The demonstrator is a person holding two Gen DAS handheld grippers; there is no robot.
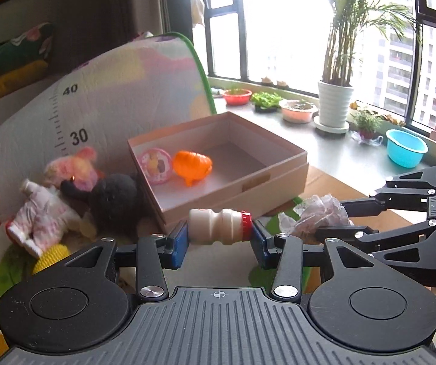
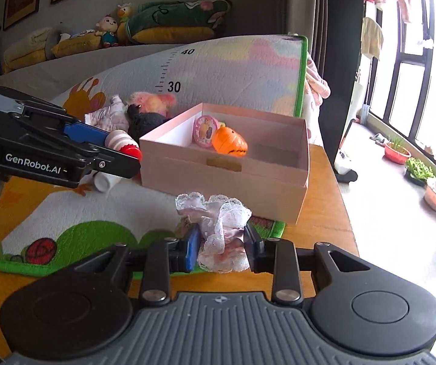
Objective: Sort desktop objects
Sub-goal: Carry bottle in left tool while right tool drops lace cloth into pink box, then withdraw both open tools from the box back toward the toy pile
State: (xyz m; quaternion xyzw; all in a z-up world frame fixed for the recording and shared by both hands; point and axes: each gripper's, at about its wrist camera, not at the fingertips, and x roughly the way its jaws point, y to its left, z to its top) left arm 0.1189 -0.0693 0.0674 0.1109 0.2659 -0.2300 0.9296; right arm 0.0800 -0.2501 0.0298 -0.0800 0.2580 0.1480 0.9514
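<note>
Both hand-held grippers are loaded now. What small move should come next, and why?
Probably carry the left hand-held gripper forward over the open box and release there: it is clamped on the small bottle, which sits just short of the box's near wall, and the box has bare floor beside the orange toy.

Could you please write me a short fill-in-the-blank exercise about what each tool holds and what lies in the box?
1. The left tool is shut on a small drink bottle with a ____ cap.
2. The right tool grips a piece of ____ cloth.
3. Inside the cardboard box, beside the round pink clock, lies an ____ toy.

Missing words: red; lace; orange
</note>
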